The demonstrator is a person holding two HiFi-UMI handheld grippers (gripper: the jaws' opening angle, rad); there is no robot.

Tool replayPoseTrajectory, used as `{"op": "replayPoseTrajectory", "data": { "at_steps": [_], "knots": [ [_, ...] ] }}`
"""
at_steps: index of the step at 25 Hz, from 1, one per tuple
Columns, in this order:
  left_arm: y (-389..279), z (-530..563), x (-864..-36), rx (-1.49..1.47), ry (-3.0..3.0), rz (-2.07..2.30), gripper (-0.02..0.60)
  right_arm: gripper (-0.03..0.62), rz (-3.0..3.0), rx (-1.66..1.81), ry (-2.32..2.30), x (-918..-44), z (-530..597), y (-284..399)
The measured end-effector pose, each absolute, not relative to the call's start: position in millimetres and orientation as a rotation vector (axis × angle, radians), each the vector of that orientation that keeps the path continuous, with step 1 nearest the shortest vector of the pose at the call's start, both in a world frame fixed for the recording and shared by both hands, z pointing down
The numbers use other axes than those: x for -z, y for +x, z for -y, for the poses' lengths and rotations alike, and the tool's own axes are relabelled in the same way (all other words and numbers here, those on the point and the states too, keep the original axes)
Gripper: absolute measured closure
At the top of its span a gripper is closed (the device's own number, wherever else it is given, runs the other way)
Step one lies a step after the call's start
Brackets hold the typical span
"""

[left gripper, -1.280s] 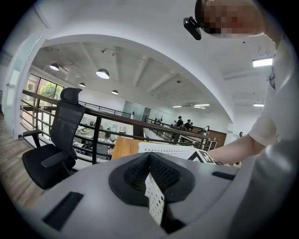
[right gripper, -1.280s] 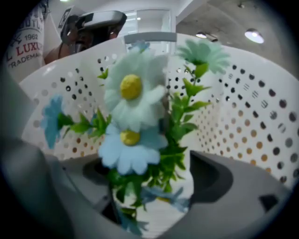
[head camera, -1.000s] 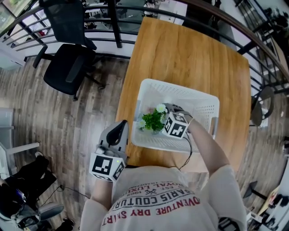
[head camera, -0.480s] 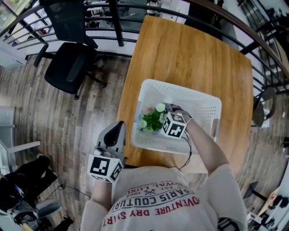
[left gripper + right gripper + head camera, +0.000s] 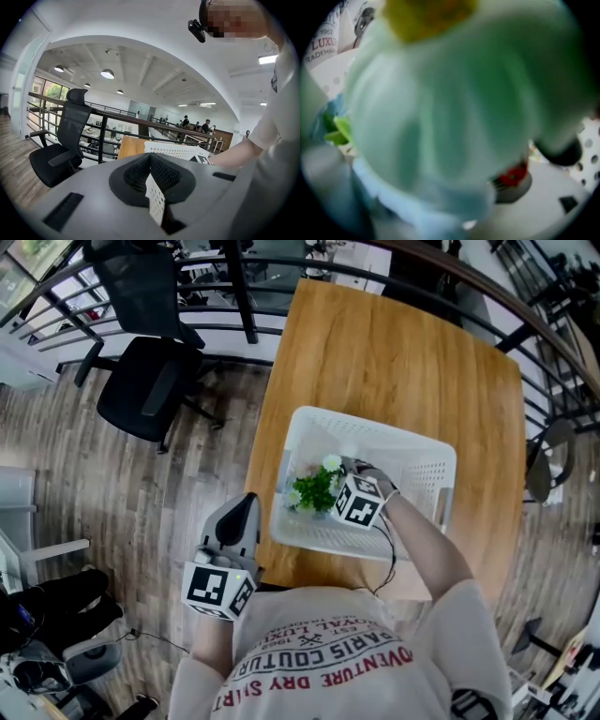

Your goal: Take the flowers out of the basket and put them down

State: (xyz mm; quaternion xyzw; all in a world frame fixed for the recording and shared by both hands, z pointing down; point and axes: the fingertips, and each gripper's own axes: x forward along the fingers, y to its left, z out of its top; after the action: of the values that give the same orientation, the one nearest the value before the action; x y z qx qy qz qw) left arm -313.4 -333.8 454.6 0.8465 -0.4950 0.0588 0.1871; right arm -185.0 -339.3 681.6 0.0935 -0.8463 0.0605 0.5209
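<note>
The right gripper reaches the flowers inside the white basket. A petal covers its jaws, so I cannot tell their state. The left gripper has its jaws pressed together.

The flowers are a small bunch of dark green leaves with a few pale white blooms, and they sit inside the basket, against its left wall. The basket is white perforated plastic and stands at the bench's near edge, by the left corner.
</note>
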Motion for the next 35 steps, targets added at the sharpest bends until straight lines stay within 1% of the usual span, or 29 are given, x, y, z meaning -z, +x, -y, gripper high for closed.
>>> {"op": "replayPoseTrajectory", "data": {
  "at_steps": [4, 10, 17, 24, 31, 35],
  "knots": [
    [-307.2, 330.5, -449.8, -0.161, 2.402, 1.389, 0.558, 0.132, 2.053, -0.187, 0.263, -668.5, 341.8, -180.5],
    [-292.4, 327.5, -438.5, -0.144, 2.453, 1.368, 0.558, 0.132, 2.122, -0.181, 0.430, -611.7, 359.0, -170.3],
    [-250.3, 316.7, -415.1, -0.097, 2.537, 1.300, 0.558, 0.132, 2.153, -0.201, 0.628, -538.0, 349.7, -128.8],
    [-171.9, 295.1, -390.6, -0.078, 2.642, 1.190, 0.558, 0.132, 2.127, -0.166, 0.801, -484.8, 315.9, -46.3],
    [-87.6, 271.4, -388.8, -0.087, 2.724, 1.053, 0.558, 0.132, 2.123, -0.179, 1.010, -450.8, 279.7, 46.5],
    [-42.0, 256.7, -386.0, -0.086, 2.748, 0.990, 0.558, 0.132, 2.099, -0.207, 1.063, -445.1, 263.7, 92.8]
  ]
}}
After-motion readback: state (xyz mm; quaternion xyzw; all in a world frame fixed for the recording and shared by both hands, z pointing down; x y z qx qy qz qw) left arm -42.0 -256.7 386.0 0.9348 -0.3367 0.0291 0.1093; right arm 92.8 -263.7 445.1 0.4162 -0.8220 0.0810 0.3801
